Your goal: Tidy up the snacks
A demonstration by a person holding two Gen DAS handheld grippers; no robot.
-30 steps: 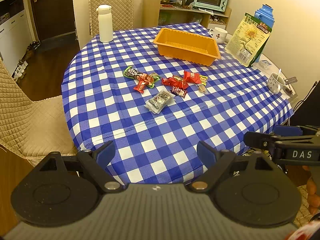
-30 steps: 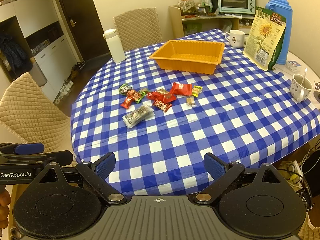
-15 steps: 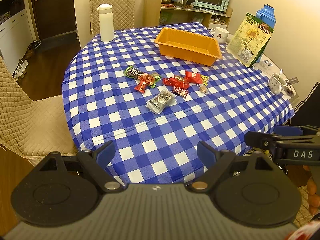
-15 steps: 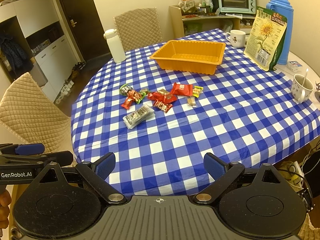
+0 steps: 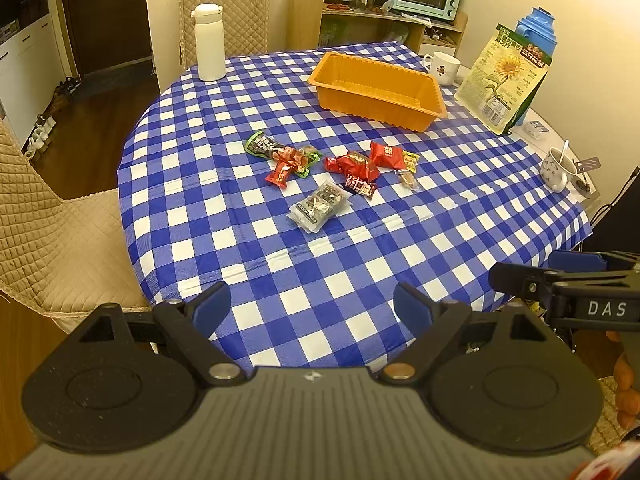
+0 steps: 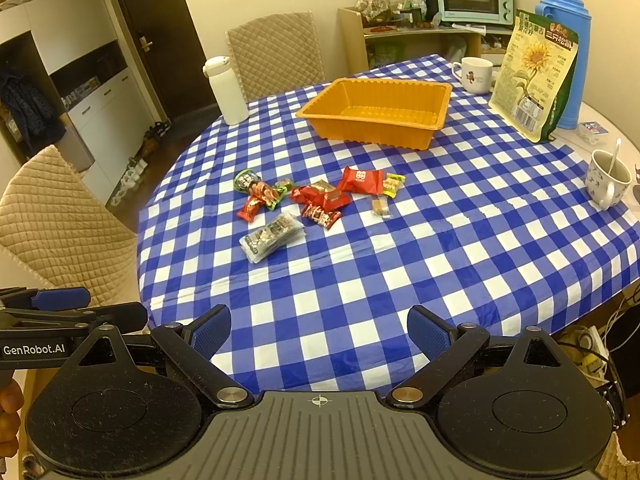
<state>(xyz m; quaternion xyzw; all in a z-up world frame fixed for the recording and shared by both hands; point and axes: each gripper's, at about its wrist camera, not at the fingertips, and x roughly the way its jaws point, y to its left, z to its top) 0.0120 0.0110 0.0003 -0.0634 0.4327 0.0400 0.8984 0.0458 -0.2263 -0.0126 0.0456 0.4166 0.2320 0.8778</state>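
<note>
Nearest, the left gripper (image 5: pixel 312 304) and the right gripper (image 6: pixel 319 327) hover over the near edge of the round worktop (image 5: pixel 360 280) with its blue-and-white checked cloth, each with its blue-padded fingers (image 5: pixel 211 305) spread wide and nothing between them. Farther in, at the middle of the worktop, lies a loose cluster of small wrapped snacks (image 5: pixel 344 168): a clear packet of dark pieces (image 5: pixel 319 207) closest, red wrappers (image 6: pixel 320 196) behind it, a green-edged wrapper (image 5: pixel 262 145) to the left. Beyond them stands an orange rectangular plastic tray (image 5: pixel 378 90), well apart from the snacks. A white cylindrical flask (image 5: pixel 209 42) stands far left, and a sunflower-printed pouch (image 6: pixel 534 74) far right.
</note>
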